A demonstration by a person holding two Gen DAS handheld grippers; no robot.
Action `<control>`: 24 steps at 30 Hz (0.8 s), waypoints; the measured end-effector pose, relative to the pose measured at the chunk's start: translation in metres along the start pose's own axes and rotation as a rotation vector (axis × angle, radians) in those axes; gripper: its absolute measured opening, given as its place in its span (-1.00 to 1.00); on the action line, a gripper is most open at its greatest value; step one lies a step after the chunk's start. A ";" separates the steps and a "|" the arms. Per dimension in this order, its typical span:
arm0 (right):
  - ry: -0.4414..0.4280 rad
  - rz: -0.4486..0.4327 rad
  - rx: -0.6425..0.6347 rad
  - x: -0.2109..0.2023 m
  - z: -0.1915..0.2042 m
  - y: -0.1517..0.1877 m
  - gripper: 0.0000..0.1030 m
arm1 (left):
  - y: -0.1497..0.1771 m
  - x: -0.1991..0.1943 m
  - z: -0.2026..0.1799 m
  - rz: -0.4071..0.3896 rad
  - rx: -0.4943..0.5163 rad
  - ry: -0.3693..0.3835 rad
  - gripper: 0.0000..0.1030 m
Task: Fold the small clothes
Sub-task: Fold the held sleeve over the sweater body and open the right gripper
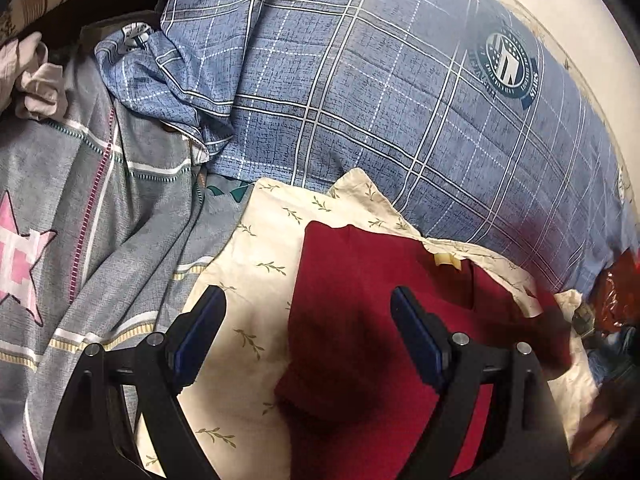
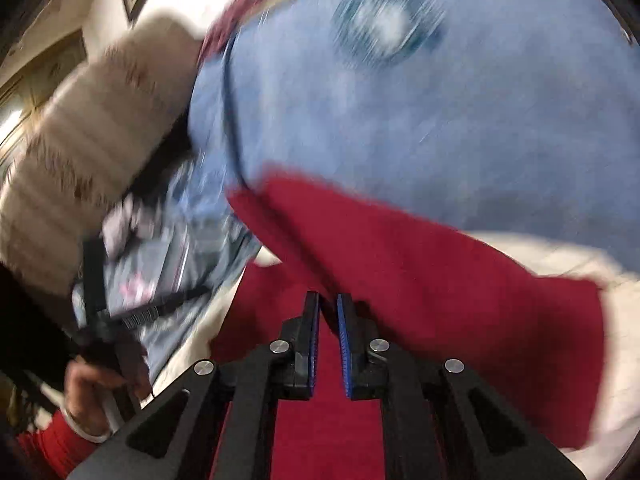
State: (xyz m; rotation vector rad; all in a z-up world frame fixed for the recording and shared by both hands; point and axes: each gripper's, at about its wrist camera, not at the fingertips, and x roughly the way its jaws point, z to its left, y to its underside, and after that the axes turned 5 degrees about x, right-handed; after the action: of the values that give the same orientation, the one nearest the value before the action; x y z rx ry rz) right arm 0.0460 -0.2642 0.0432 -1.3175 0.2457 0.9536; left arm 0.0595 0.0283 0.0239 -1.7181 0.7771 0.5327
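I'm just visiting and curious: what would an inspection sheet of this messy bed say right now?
Surface: cream leaf-print cloth on a bed.
Job's things: red garment lying on the cream cloth.
Clutter: blue plaid quilt; grey star-print bedding.
Grippers: left tool open above the garment; right tool nearly closed, grip unclear through blur.
Cables: nothing seen.
Surroundings: pale wall.
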 end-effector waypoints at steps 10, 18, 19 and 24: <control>0.015 0.113 -0.017 0.014 0.003 0.059 -0.05 | 0.006 0.015 -0.023 0.045 0.048 0.080 0.65; 0.147 0.004 0.011 -0.037 -0.034 0.074 0.03 | 0.014 0.036 -0.061 0.077 0.146 0.136 0.65; 0.146 0.010 -0.009 -0.034 -0.029 0.072 0.03 | 0.015 0.038 -0.060 0.082 0.149 0.128 0.65; 0.136 0.044 -0.210 0.016 0.018 0.065 0.02 | 0.014 0.047 -0.022 0.114 0.015 -0.003 0.65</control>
State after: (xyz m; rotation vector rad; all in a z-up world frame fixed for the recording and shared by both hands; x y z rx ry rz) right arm 0.0040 -0.2439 -0.0077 -1.5784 0.2858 0.9474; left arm 0.0801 -0.0054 -0.0121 -1.6659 0.8790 0.6057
